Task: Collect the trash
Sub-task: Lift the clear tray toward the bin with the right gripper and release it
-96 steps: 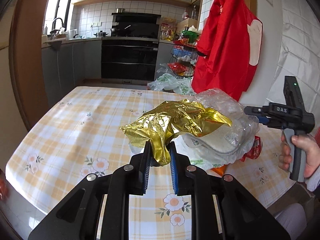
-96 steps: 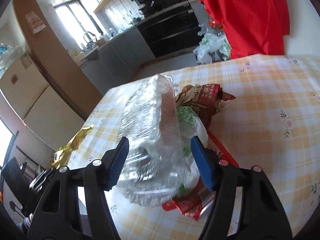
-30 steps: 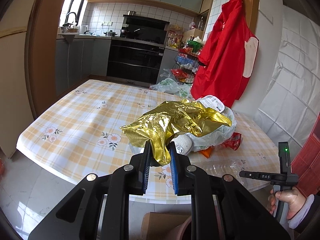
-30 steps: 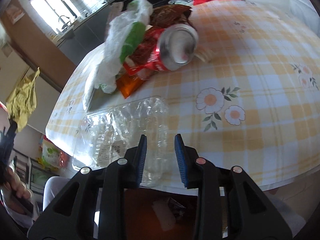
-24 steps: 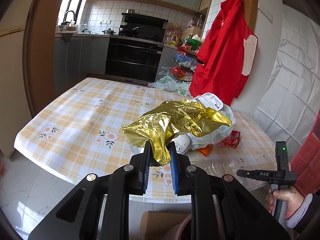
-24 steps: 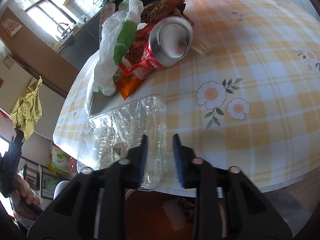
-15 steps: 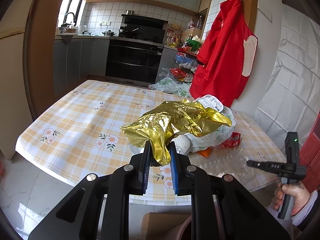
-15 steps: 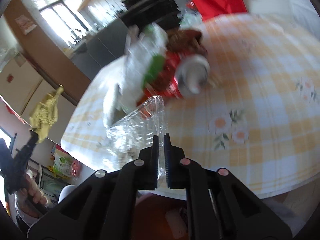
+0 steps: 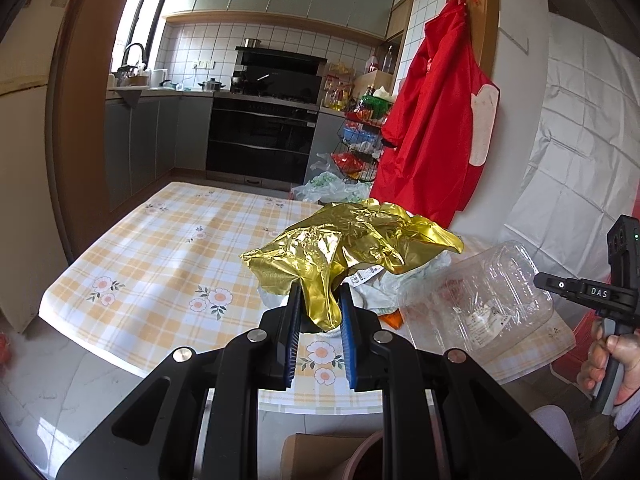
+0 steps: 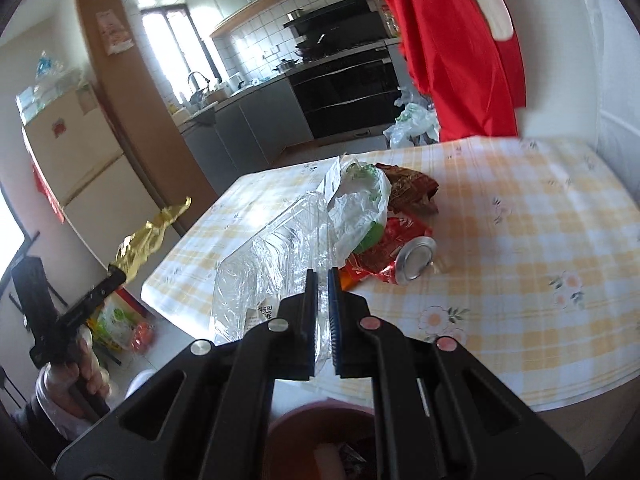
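Note:
My left gripper [image 9: 319,300] is shut on a crumpled gold foil wrapper [image 9: 348,242] and holds it up in front of the table's near edge; the wrapper also shows in the right wrist view [image 10: 150,236]. My right gripper [image 10: 321,280] is shut on the edge of a clear plastic clamshell container [image 10: 272,264], lifted off the table; the container also shows in the left wrist view [image 9: 480,296]. A trash pile stays on the checked tablecloth [image 10: 520,216]: a white and green plastic bag [image 10: 360,204], red snack wrappers [image 10: 404,188] and a crushed red can [image 10: 414,260].
A reddish-brown bin [image 10: 320,436] sits just below my right gripper, off the table's edge; its rim and a cardboard box [image 9: 316,456] show below my left gripper. A red apron [image 9: 432,140] hangs beyond the table. Kitchen cabinets and an oven stand behind.
My right gripper closed on the clear container's edge and lifted it off the table. The left gripper kept holding the gold wrapper and barely moved.

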A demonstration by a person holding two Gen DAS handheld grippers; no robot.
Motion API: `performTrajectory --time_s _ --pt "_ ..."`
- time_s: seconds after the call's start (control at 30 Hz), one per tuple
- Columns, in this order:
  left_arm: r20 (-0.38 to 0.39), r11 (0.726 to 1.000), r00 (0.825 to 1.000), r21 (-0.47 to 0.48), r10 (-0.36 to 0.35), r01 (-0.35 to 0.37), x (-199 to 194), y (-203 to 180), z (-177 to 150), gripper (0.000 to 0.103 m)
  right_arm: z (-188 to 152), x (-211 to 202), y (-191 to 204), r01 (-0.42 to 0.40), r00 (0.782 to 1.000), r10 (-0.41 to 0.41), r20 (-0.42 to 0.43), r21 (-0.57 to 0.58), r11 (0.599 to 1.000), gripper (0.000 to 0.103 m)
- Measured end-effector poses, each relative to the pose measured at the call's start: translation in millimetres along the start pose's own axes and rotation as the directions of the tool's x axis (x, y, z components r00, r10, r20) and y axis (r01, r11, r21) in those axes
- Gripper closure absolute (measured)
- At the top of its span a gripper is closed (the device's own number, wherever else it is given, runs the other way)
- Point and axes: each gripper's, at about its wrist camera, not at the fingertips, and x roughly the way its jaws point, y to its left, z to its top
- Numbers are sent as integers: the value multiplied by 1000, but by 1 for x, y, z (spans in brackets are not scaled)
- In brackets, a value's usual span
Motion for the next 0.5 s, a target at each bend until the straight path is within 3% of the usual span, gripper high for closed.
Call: performTrajectory --time_s 0.27,0.5 --pt "27 1000 999 5 -20 20 -22 -10 -3 85 -22 -43 15 65 995 -71 -65 -87 994 93" --pt "15 999 999 15 -42 42 -31 -20 -11 85 -50 -50 19 70 983 -88 -160 -116 991 93"
